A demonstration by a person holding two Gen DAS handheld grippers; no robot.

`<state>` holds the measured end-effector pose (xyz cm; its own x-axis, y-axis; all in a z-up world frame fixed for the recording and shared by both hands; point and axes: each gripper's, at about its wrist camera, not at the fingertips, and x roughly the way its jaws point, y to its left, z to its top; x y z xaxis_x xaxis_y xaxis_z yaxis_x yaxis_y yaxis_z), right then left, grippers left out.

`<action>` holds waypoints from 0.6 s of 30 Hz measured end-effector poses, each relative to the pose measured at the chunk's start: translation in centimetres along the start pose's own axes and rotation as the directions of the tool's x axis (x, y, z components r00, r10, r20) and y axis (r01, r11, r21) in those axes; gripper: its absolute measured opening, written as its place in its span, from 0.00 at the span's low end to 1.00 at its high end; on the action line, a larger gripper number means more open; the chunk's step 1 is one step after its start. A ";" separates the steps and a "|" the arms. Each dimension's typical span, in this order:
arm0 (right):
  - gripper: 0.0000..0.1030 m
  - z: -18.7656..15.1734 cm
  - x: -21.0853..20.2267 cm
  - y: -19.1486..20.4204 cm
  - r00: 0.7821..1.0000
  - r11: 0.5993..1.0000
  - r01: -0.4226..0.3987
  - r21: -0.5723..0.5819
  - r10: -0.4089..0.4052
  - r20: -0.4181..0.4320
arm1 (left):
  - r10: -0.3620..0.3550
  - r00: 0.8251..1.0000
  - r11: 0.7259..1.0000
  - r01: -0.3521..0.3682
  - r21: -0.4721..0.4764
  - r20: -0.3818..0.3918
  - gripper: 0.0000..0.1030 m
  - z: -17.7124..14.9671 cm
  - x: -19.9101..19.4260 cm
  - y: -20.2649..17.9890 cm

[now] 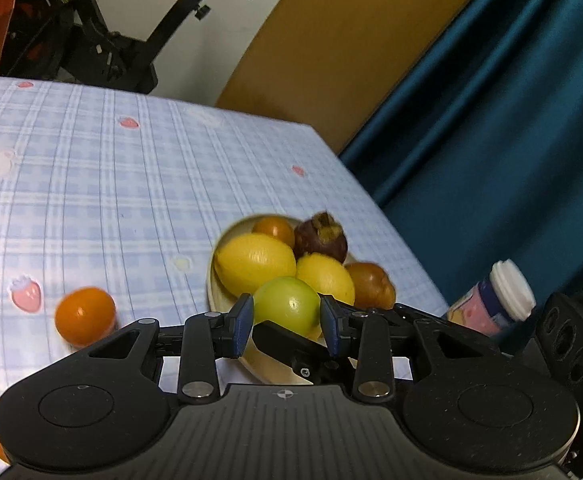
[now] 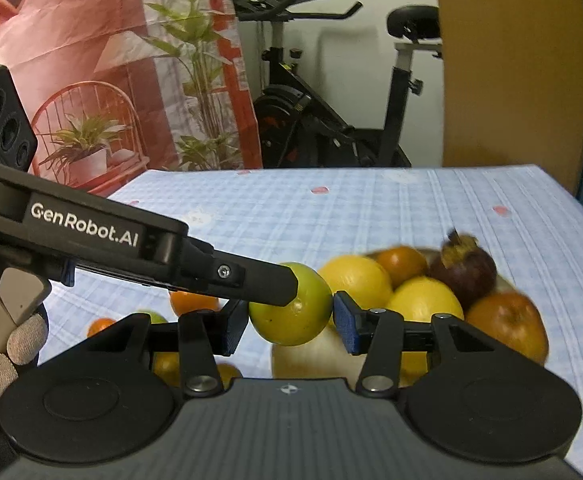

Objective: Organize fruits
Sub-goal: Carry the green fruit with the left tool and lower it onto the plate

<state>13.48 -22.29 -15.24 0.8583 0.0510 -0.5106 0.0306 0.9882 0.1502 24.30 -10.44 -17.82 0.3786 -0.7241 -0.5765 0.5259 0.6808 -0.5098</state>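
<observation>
Both tools met on one green fruit [image 1: 287,302]: the left tool [image 1: 287,314] was closed with its blue pads against the fruit's sides. The right tool [image 2: 291,326] pinched it as well (as far as its own view showed). On the checked surface [image 1: 111,184], the bowl [image 1: 212,284] beneath the lifted fruit already held two lemons [image 1: 257,262], a mangosteen [image 1: 321,240] and some brownish-orange fruits. An orange [image 1: 85,314] and other small fruits [image 2: 101,326] lay loose beside it, so I judged the sorting well advanced but unfinished.
</observation>
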 end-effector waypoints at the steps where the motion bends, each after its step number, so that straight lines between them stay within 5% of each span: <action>1: 0.47 -0.2 0.0 -0.2 1.000 1.000 -0.001 0.014 0.001 -0.005 | 0.008 1.000 1.000 -0.008 0.003 -0.006 0.37 -0.2 0.3 -0.1; 18: 0.47 -2.5 1.4 -1.8 0.999 0.998 -0.029 0.055 0.028 0.016 | 0.098 0.994 0.994 -0.096 0.049 -0.037 0.38 -0.8 2.5 0.0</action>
<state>13.33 -23.60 -18.34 0.8668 0.0764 -0.4928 0.0342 0.9768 0.2115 24.69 -12.14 -19.75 0.3997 -0.6490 -0.6473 0.5239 0.7412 -0.4196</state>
